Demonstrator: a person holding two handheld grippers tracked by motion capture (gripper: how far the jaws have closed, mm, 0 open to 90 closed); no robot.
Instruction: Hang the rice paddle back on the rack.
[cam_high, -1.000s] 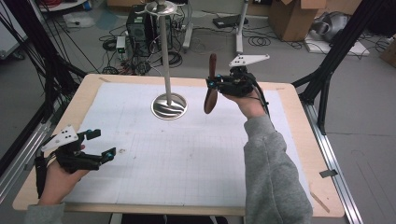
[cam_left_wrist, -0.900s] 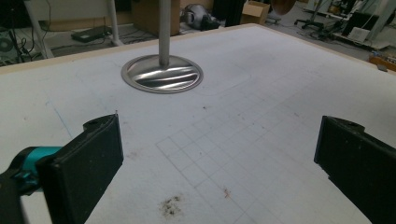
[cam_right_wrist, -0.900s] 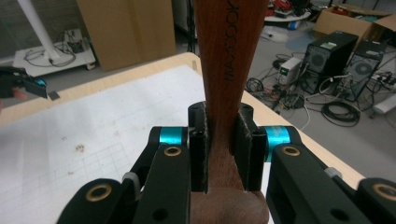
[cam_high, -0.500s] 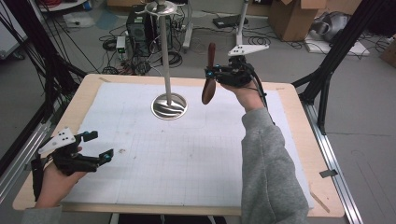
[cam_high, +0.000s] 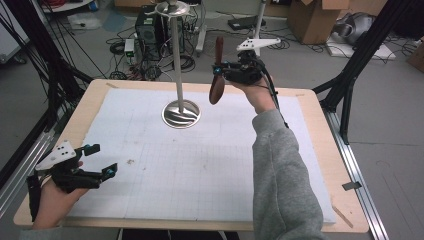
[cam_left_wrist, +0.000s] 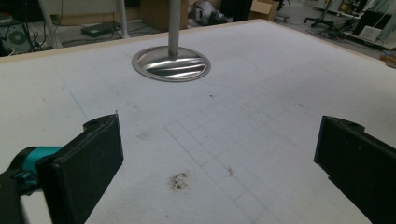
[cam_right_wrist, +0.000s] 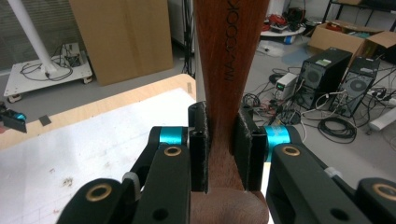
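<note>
Two grippers, one lifted wooden spoon

One wooden spoon (cam_high: 217, 75) sits clamped by its handle between the pads of the right gripper (cam_high: 225, 74), bowl hanging down, now higher and farther toward twelve o'clock than a second ago, well clear of the white mat (cam_high: 210, 165). It hangs at about three o'clock of the metal stand (cam_high: 178, 75), close to the pole. I judge the spoon is being brought up to hang on the stand's top. The left gripper (cam_high: 97, 161) rests at seven o'clock, jaws wide and empty.
</note>
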